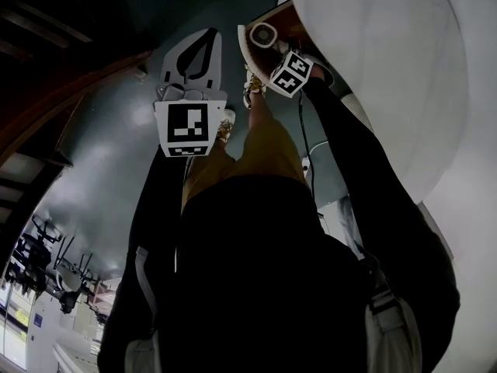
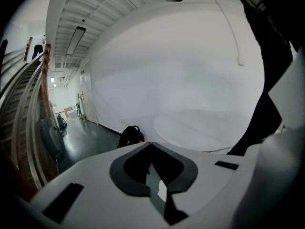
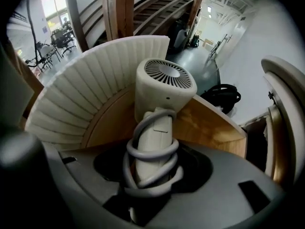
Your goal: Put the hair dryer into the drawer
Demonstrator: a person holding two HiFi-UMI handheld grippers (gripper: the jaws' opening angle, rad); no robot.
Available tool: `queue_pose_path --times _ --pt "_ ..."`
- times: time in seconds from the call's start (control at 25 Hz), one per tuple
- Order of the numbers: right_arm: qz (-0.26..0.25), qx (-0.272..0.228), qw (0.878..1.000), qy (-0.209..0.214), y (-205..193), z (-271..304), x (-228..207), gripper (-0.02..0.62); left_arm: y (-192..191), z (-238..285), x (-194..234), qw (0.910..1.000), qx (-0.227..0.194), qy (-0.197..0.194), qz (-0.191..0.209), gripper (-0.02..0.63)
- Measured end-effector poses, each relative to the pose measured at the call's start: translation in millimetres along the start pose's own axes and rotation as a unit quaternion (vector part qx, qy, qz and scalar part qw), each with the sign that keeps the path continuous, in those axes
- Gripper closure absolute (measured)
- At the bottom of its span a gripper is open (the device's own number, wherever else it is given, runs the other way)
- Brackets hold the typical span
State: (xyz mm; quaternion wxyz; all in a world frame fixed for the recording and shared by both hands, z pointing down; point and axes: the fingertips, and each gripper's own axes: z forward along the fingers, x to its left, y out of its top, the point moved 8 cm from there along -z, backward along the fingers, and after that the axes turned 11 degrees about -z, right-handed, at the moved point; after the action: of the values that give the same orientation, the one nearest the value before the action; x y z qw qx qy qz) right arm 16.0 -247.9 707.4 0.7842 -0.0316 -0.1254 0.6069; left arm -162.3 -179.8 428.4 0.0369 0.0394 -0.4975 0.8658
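The white hair dryer (image 3: 162,87), its grey cord wound round the handle, is upright between the jaws of my right gripper (image 3: 152,151), which is shut on that handle. Its grille end points down into an open drawer (image 3: 209,123) with a wooden inside and a curved, ribbed white front (image 3: 81,89). In the head view the hair dryer (image 1: 262,35) hangs over the drawer's wooden edge (image 1: 273,59) beside the right gripper's marker cube (image 1: 291,72). My left gripper (image 1: 208,37) is held out to the left of it, shut and with nothing in it (image 2: 151,144).
A large white round tabletop (image 1: 373,68) curves over the drawer. A black backpack (image 3: 221,95) lies on the dark floor by the white wall, also in the left gripper view (image 2: 131,135). A wooden staircase (image 3: 124,8) rises behind. The person's shoes (image 1: 252,84) stand below the grippers.
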Motion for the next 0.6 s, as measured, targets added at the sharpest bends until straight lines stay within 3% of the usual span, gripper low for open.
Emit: queue_pose_path --times 0.12,0.36,0.6 --pt "-0.025 0.007 1.000 -0.014 -1 6 -2 0.351 -1 1 4 1.0000 0.001 0.005 -0.004 0.588" --pt "-0.133 0.036 0.988 -0.071 -6 20 -7 0.349 -10 6 9 0.9999 0.011 0.010 -0.005 0.588" --pt "-0.158 0.032 0.983 -0.086 -11 25 -6 0.344 -18 5 8 0.9996 0.023 0.012 -0.009 0.589"
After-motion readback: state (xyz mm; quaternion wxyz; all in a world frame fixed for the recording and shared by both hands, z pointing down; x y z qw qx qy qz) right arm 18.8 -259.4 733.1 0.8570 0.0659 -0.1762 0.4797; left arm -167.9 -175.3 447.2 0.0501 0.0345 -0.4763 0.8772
